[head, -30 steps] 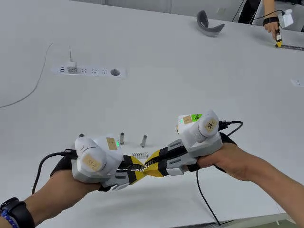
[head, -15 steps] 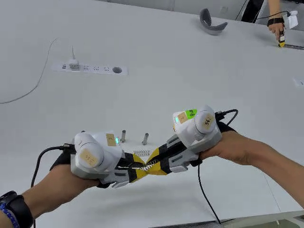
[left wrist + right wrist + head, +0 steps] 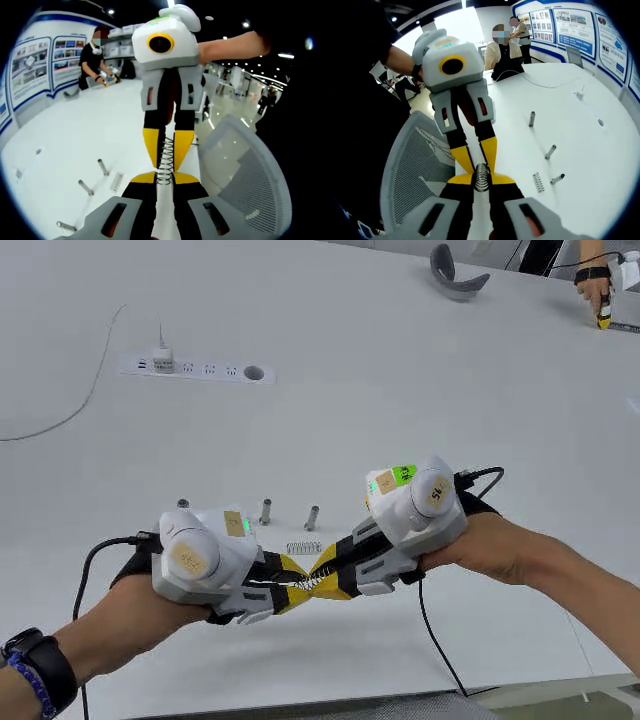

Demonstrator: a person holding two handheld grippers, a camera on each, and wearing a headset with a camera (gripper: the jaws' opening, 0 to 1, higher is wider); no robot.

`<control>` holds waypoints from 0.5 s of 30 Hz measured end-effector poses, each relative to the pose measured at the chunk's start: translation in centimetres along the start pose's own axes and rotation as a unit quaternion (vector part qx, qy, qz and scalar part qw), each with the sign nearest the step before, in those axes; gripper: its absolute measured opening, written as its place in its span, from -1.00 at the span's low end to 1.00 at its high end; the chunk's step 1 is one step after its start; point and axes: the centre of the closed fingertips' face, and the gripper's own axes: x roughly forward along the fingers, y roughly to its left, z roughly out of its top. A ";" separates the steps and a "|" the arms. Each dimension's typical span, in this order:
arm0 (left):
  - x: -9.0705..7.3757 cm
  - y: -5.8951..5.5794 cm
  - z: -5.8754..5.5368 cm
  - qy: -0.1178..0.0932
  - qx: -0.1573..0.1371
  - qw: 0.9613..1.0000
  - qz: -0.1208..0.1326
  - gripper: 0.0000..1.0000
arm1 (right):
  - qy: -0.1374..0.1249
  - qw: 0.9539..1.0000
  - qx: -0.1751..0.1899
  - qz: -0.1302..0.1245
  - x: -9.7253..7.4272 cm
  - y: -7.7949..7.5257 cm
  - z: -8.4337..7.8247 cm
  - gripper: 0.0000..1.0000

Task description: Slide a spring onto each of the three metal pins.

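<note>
1. The step in hand looks like a regrip. The held spring hangs above the table near its front edge. The left gripper is clamped on one end and the right gripper on the other.
2. Behind them stand the middle pin and the right pin, both bare, with a loose spring beside them. The far-left pin seems to wear a spring already.
3. Next, 1 gripper should let go. The other should line the coil's bore up over a bare pin and lower it.

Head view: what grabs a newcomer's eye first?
Left gripper and right gripper meet tip to tip low in the centre, both clamped on one small coiled metal spring. Just behind, short grey metal pins stand on the white table, a loose silver spring lying in front of them.
</note>
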 end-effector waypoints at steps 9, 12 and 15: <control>-0.1 0.3 -0.8 0.002 -0.015 1.000 0.007 -0.73 | 0.000 1.000 0.011 -0.003 -0.1 -0.2 -0.3 -0.76; -0.1 0.4 -1.1 0.002 -0.021 1.000 0.010 -0.72 | 0.001 1.000 0.015 -0.007 -0.1 -0.3 -0.5 -0.76; -0.2 0.5 -1.4 0.003 -0.026 1.000 0.013 -0.72 | 0.002 1.000 0.019 -0.011 -0.1 -0.6 -0.7 -0.76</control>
